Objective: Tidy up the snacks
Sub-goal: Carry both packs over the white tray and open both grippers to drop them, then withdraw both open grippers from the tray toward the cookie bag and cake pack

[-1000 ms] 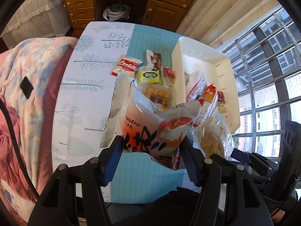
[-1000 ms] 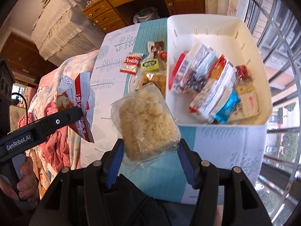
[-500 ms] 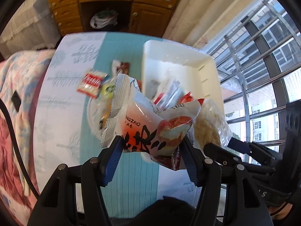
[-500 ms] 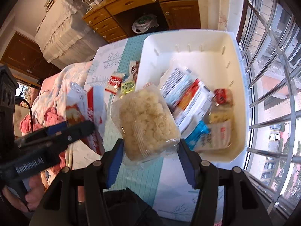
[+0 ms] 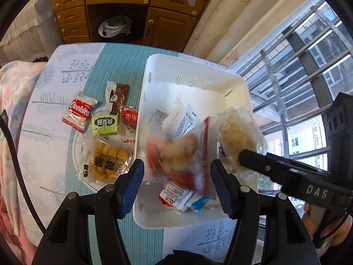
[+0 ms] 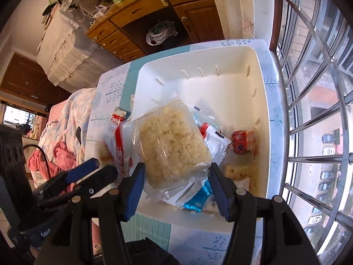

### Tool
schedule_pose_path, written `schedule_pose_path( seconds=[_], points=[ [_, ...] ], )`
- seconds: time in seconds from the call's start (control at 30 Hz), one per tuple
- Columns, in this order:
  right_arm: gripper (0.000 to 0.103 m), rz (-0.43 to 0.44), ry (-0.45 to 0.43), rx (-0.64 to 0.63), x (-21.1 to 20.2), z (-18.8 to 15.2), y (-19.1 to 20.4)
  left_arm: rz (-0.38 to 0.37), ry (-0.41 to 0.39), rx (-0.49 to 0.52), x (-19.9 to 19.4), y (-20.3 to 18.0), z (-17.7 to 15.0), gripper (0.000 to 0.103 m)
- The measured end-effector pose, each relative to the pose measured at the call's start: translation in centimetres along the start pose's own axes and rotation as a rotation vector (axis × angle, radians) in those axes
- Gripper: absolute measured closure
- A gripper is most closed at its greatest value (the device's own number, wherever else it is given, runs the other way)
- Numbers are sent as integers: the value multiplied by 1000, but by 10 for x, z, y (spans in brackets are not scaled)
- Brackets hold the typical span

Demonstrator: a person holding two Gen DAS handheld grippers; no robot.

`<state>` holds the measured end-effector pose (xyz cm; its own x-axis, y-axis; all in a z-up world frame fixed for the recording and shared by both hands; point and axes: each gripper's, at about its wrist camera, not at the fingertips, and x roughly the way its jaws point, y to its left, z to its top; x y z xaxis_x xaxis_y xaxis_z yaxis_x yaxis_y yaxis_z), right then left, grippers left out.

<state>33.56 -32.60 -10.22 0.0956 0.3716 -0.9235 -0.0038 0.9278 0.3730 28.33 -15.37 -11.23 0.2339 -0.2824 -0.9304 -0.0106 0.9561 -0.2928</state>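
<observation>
While the left claw point(image 5: 176, 176) gapes with its blurred red packet point(image 5: 176, 154) loose over the white bin point(image 5: 198, 66), the right claw point(image 6: 175, 185) pinches the rice-puff pack point(image 6: 172, 145) directly above it.

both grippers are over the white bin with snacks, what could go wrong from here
1. The red snack bag is blurred between the open jaws of the left gripper, apparently dropping; it may land on the bin's rim and tip out.
2. The right gripper holds the rice cracker pack close beside the left one, so they may collide.
3. The white bin is crowded at its near end; the pack may slide off the pile.
</observation>
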Motion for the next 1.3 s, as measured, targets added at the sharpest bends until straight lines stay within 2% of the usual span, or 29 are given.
schedule_pose_path(
  seconds=[0.17, 0.23, 0.27, 0.47, 0.53, 0.57, 0.9, 1.03, 1.3],
  points=[
    [43, 27, 16, 22, 8, 14, -15, -10, 16, -28, 13, -2, 5, 41],
    [43, 42, 22, 29, 11, 17, -20, -4, 21, -26, 15, -3, 5, 26],
    [43, 49, 32, 35, 15, 18, -23, 0, 22, -28, 15, -3, 5, 24],
    [32, 80, 48, 77, 20, 20, -33, 13, 39, -48, 14, 1, 6, 21],
    [21, 82, 40, 79, 18, 20, -33, 11, 31, -61, 10, 5, 4, 19],
    [20, 78, 33, 81, 17, 20, -33, 6, 24, -71, 8, 7, 3, 19],
    [18, 77, 5, 123, 8, 13, -29, 24, 16, -110, -20, 32, -15, 19],
    [14, 51, 1, 144, 4, 6, -20, 17, 6, -106, -36, 41, -24, 18],
    [9, -22, -8, 215, -2, -13, 0, 4, 37, -68, -56, 62, -45, 17]
  ],
)
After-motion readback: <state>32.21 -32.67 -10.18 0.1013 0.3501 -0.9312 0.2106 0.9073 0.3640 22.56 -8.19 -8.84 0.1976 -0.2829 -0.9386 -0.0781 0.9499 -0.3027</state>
